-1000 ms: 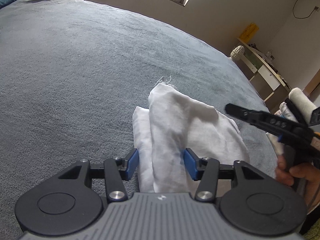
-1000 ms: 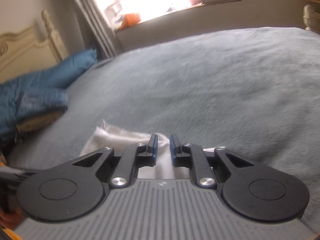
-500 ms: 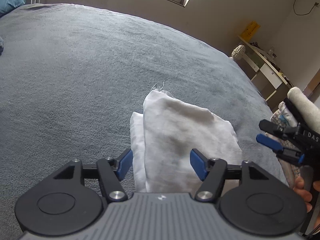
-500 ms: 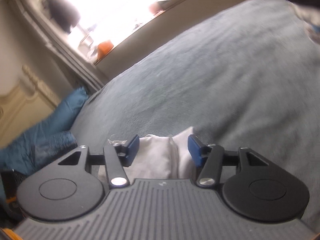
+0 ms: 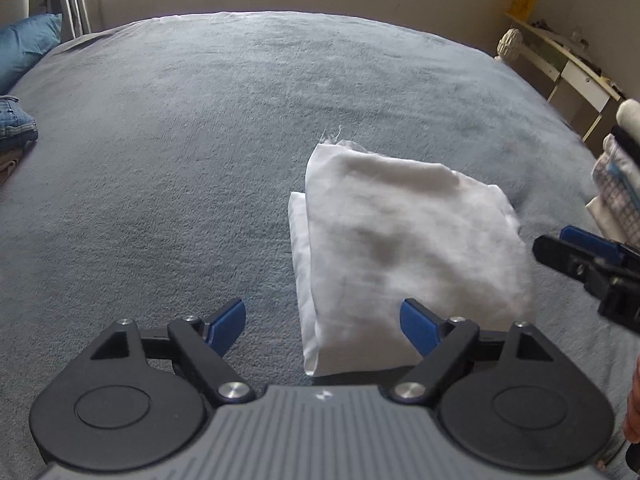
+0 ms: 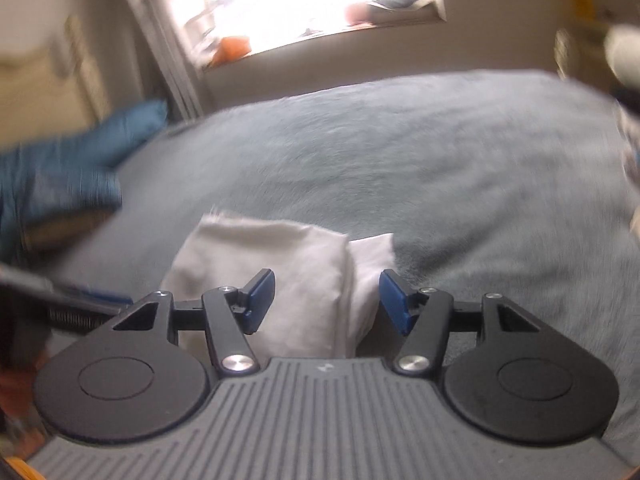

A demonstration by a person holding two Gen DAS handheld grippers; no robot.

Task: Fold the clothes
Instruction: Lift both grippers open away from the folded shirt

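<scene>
White cloth, folded into a thick rectangle, lies on the grey bedspread in the left wrist view, right of centre and just ahead of the left gripper. That gripper's jaws stand wide and are opening; its blue pads sit apart from the fabric and nothing is pinched between them. The right gripper reaches in from the right edge, beside the cloth's right side but not touching it. Behind it a stack of folded clothes sits at the bedspread's right margin. A blue pillow and a bit of denim lie at the far left, and a pale desk stands against the right wall. To the left of the cloth and beyond it, the bedspread lies open. The cloth's long axis runs away from the camera, with a frayed corner at the far left end and a lower layer showing along its left side.

Blurred, the right wrist view shows the same cloth close under the right gripper, whose jaws are partly spread and grip nothing. The left gripper enters low at the left. The blue pillow lies beyond it, and a bright window lies past the open grey bedspread.
</scene>
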